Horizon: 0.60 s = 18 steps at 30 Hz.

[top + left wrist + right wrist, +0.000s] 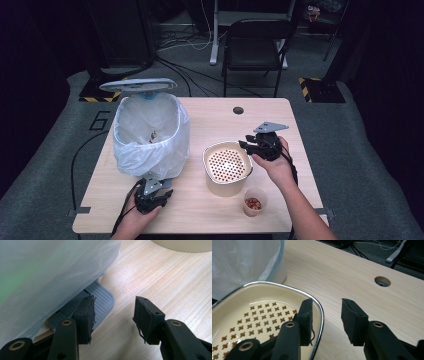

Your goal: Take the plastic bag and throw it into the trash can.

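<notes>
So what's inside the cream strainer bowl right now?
The strainer bowl looks empty: only its cross-shaped holes show. The right gripper straddles its rim, hiding a little of the near edge. What lies below the perforated floor cannot be seen.

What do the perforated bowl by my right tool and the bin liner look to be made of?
Perforated bowl: probably glossy cream enamel or glazed ceramic; it shines, and its rim looks like bright metal. Bin liner: thin translucent white plastic film, wrinkled and draped over the bin's edge. Table: light wood-grain surface, likely laminate.
</notes>
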{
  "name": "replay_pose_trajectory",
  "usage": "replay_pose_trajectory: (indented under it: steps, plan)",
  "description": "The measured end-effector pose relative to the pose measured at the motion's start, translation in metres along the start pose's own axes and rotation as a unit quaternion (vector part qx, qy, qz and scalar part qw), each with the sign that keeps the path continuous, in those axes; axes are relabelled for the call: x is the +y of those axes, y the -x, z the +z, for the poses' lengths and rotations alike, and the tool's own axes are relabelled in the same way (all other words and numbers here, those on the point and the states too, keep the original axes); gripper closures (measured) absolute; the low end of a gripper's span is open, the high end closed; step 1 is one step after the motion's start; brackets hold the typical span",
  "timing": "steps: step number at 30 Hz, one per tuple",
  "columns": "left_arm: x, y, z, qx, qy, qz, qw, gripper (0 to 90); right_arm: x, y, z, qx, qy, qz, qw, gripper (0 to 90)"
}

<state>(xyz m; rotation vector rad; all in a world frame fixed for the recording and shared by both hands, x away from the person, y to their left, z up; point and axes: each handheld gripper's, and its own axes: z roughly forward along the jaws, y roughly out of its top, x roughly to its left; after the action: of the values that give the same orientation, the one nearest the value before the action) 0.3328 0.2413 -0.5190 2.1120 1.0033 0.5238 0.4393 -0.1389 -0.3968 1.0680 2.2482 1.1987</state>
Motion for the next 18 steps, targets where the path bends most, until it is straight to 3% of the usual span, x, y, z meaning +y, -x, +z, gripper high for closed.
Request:
replay_pose_trajectory:
  steps: [6, 18]
  plan:
    - [0.0, -0.001, 0.0, -0.002, -0.001, 0.001, 1.0, 51.0, -0.01, -0.001, 0.004, 0.007, -0.008, 0.004, 0.9999, 67.5]
    - [0.0, -0.001, 0.0, -0.002, -0.002, 0.0, 1.0, 51.0, -0.026, -0.004, 0.018, 0.027, -0.025, 0.033, 0.9988, 75.4]
